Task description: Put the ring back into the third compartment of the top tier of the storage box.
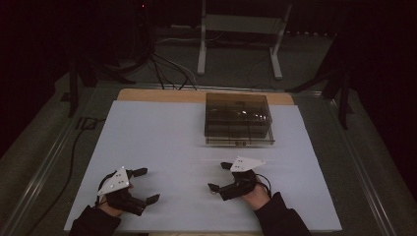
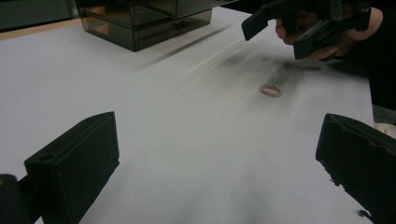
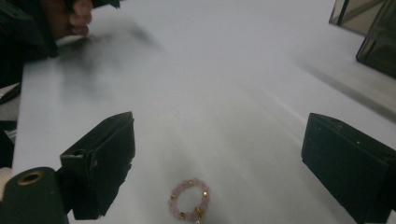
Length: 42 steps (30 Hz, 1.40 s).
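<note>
Pink beaded bracelet (image 3: 189, 200) with gold beads lies flat on the white worktop (image 1: 162, 142) near its front edge, between the spread jaws of the right gripper (image 1: 220, 177). Left gripper (image 1: 145, 186), also spread, sits near the front-left corner. Smoky plastic organiser box (image 1: 238, 118) stands toward the far edge.

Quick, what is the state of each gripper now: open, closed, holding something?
Left gripper: open, holding nothing.
Right gripper: open, holding nothing; a pink bead ring lies on the table between its jaws.
</note>
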Tool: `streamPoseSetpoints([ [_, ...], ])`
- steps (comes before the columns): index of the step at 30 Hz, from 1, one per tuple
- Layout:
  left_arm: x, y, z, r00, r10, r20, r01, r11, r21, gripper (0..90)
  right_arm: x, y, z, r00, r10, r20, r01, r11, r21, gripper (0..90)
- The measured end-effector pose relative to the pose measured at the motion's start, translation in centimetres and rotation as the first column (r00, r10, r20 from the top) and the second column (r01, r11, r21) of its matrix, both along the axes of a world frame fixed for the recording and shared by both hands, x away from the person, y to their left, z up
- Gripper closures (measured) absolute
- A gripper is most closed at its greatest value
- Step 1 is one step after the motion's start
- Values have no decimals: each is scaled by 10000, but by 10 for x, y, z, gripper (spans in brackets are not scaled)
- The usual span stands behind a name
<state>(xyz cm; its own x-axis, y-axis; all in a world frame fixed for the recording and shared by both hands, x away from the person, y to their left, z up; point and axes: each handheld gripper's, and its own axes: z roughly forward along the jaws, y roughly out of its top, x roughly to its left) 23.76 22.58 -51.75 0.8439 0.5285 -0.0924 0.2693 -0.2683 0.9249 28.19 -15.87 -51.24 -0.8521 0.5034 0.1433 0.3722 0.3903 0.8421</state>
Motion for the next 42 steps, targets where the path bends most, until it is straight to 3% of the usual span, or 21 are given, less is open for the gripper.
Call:
streamPoseSetpoints([
  [5,0,0,0,10000,-13,-11,13,10000,-4,6,0,6,-3,9992,41,-389,-63,9984,-566,194],
  [10,0,0,0,10000,-27,-17,27,10000,27,6,-2,10,-6,9995,94,-313,-129,9936,-1123,401],
  [18,0,0,0,10000,-30,14,30,10000,5,6,-3,11,-8,9983,322,-477,-393,9871,-1553,699],
  [30,0,0,0,10000,-60,-8,60,10000,5,6,-3,14,-16,9968,518,-608,-645,9713,-2290,793],
  [37,0,-1,-1,10000,-77,-34,77,10000,53,6,-6,17,-15,9968,746,-291,-797,9592,-2712,865],
  [42,0,-1,0,10000,-69,-7,69,10000,32,6,-4,16,-15,9967,689,-432,-778,9630,-2579,871],
])
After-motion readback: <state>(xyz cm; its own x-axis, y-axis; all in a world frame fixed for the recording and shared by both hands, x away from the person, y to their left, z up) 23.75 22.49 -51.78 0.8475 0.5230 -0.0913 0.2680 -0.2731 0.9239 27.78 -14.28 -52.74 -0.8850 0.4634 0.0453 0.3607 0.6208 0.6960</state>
